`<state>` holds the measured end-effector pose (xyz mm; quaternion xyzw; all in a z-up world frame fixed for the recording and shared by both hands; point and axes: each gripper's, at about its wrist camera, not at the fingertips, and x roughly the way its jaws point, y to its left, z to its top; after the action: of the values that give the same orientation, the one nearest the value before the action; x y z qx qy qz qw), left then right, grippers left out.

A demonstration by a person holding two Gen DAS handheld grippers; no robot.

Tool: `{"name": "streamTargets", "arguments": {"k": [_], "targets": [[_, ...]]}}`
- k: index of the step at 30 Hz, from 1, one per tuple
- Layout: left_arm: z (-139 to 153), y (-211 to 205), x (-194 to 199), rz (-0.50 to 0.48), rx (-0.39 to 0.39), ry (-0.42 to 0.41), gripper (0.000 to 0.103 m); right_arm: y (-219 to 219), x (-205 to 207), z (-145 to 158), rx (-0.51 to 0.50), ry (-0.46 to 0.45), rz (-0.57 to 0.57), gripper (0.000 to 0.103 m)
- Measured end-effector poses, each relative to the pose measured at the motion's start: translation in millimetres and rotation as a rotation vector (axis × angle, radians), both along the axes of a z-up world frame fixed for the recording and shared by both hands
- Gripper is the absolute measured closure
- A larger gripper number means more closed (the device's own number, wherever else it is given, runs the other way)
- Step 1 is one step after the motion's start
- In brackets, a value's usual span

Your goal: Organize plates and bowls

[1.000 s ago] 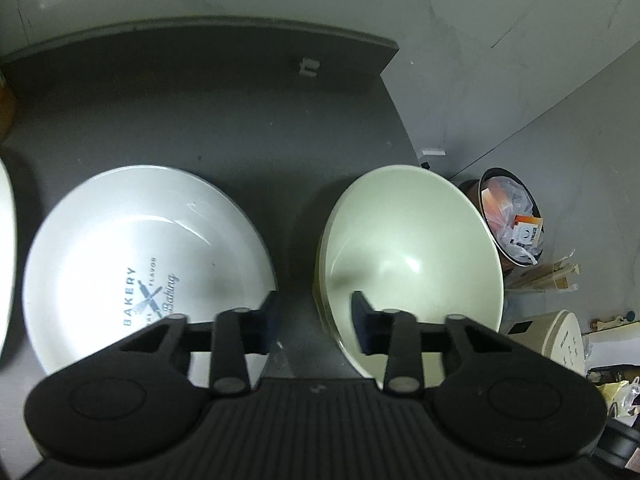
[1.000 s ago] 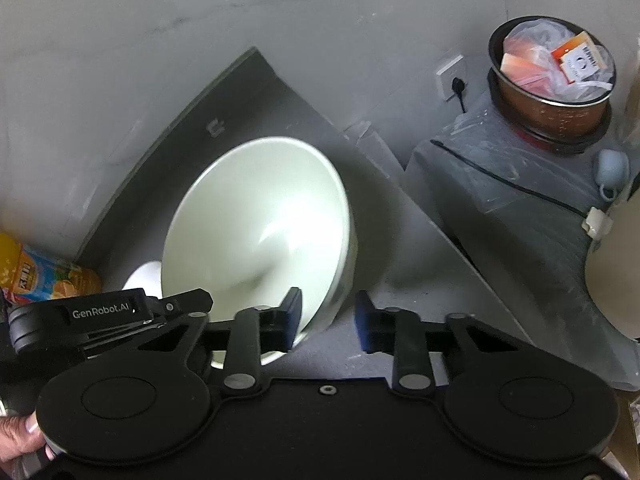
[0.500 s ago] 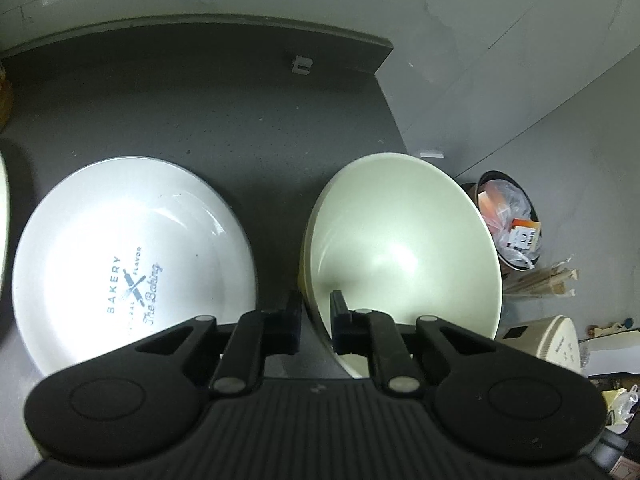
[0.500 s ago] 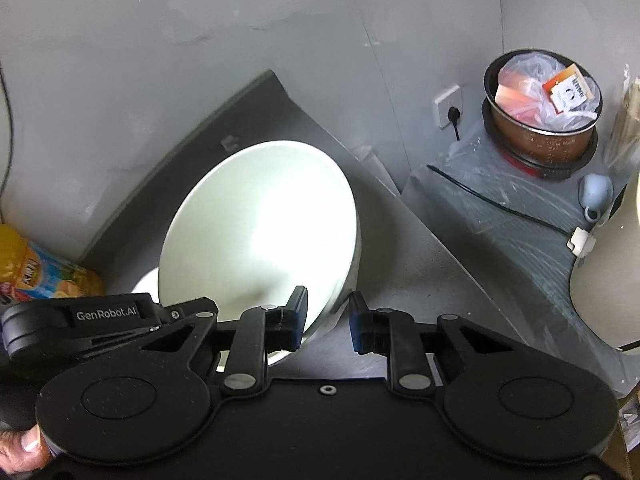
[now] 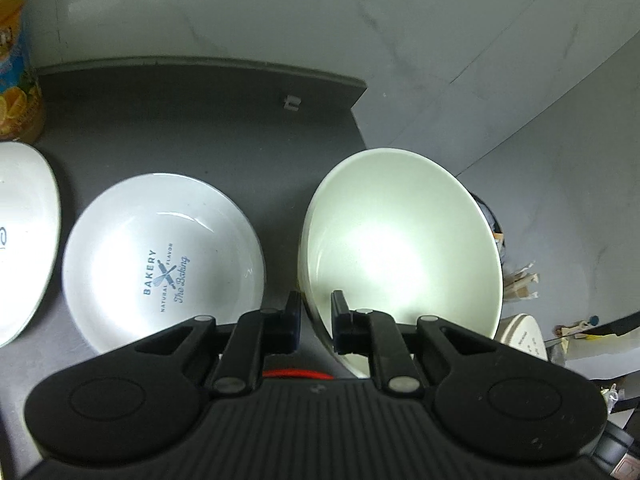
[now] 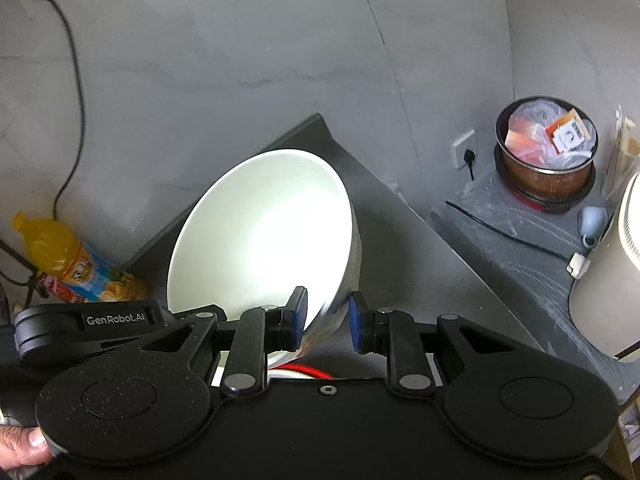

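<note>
A pale green bowl [image 5: 400,248] hangs tilted above the dark counter [image 5: 200,120]. My left gripper [image 5: 316,316] is shut on its near rim, one pad inside and one outside. In the right wrist view the same bowl [image 6: 264,232] has its rim between the blue pads of my right gripper [image 6: 328,316], which is shut on it. The left gripper's body [image 6: 88,324] shows beside it. A white plate [image 5: 160,256] printed "BAKERY" lies flat on the counter left of the bowl. Part of another white dish [image 5: 24,232] sits at the far left.
An orange juice bottle [image 6: 76,264] stands at the counter's back left by the wall. Off the counter's right edge are a brown bin [image 6: 546,152] full of wrappers and a white appliance [image 6: 608,280]. A thumb [image 6: 20,444] grips the handle.
The left jaws closed on the bowl's rim. Both grippers then rose, carrying the bowl up off the counter and away from the plate; the juice bottle came into view.
</note>
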<state>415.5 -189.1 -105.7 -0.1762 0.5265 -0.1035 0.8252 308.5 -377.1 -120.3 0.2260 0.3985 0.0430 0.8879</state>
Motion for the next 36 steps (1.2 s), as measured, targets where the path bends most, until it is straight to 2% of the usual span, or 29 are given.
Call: {"name": "streamTargets", "arguments": {"k": [10,17,24,36], "targets": [[22,19,-28,-0.017,-0.027,-0.039,0.09,8,-29,20,-0.021,-0.046,-0.002,0.081],[30,28,-48,-0.026,-0.033,-0.061,0.089,10,-48,23,0.012,-0.054,0.011,0.081],[28,38,-68,-0.038,-0.055,-0.05,0.089,11,-73,17,0.022,-0.068,0.028,0.081],[16,46,-109,-0.048,-0.042,-0.062,0.089,14,-105,-10,0.032,-0.026,0.073,0.08]]}}
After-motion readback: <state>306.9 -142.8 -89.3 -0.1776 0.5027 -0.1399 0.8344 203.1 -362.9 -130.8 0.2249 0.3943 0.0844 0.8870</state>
